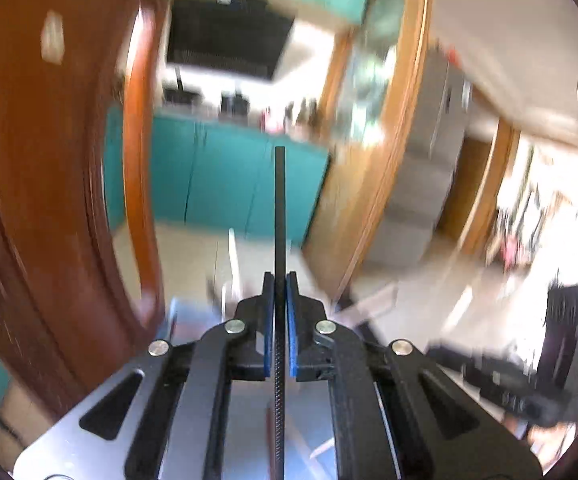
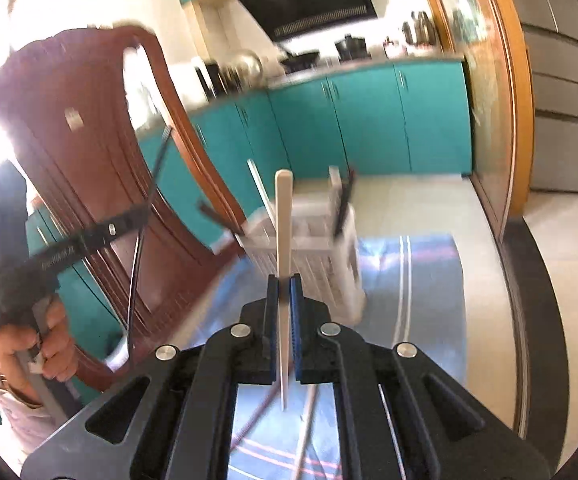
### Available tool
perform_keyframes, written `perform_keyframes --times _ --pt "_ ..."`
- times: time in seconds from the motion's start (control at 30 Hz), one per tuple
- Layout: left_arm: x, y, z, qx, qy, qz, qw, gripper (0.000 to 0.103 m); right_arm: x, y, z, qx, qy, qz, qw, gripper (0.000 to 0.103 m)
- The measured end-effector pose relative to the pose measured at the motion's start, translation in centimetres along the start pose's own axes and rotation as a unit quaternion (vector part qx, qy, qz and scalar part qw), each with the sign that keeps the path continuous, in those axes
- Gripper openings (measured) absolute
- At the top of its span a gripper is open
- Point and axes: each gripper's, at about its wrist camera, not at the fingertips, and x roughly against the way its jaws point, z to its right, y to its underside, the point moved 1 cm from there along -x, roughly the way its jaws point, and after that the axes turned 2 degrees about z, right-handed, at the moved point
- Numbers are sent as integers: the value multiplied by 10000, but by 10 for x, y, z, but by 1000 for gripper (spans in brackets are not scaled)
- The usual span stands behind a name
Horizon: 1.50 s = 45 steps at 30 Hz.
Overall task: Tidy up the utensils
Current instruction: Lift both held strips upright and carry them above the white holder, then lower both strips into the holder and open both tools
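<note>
Black chopstick [image 1: 280, 216] clamped by left gripper [image 1: 280, 292]; white chopstick [image 2: 283, 232] by right gripper [image 2: 284, 294].

left gripper [image 1: 280, 280]: black linkage arms, blue pads, round silver pivot screws, bare silver base plate with triangular cut-outs
right gripper [image 2: 284, 280]: black throughout, blue ribbed pads, four silver pivot screws, triangular cut-outs
left hand [image 2: 39, 344]: wraps a grey handle under a black body bearing small white lettering
sleeve [image 2: 17, 408]: pale pinkish-white
</note>
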Motion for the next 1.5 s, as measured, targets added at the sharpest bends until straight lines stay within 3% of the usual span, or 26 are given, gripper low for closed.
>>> perform_keyframes --times 0.03,0.1,0.3,0.43,0.57,0.67,0.83,1.0,1.17,1.4,1.5 --pt "0 -14 -3 190 13 417 9989 6 4 -7 -1 6 -35 104 9999 6" --pt "-6 -26 -9 443 44 882 9951 6 7 -28 -5 9 2 382 9993 6" --pt "-62 -22 -26 721 -711 1066 9891 6 4 -78 -3 -171 286 1550 9874 6" --pt "-90 -18 -37 790 -716 1267 9862 6 -10 -87 3 -277 683 2024 9765 6" --pt "-112 -19 -37 511 -739 1410 9859 6 -46 -77 9 41 1145 1724 9783 6" --pt "-124 -14 -29 275 -728 1524 9853 7 -67 -66 14 39 1134 1389 9838 6" --pt "-154 -1 -23 72 -755 1067 9914 7 -86 -53 9 203 1140 1051 9877 6" --pt "-170 3 -17 -139 -881 848 9924 7 -91 -51 13 133 1075 951 9896 6" --pt "-160 7 -6 -344 -794 761 9933 7 -89 -51 12 213 1166 897 9889 7" --pt "-133 11 11 -634 -689 732 9929 14 -59 -51 13 14 1074 1165 9874 26" --pt "-109 17 14 -599 -714 785 9925 17 -36 -52 9 6 911 1305 9872 28"
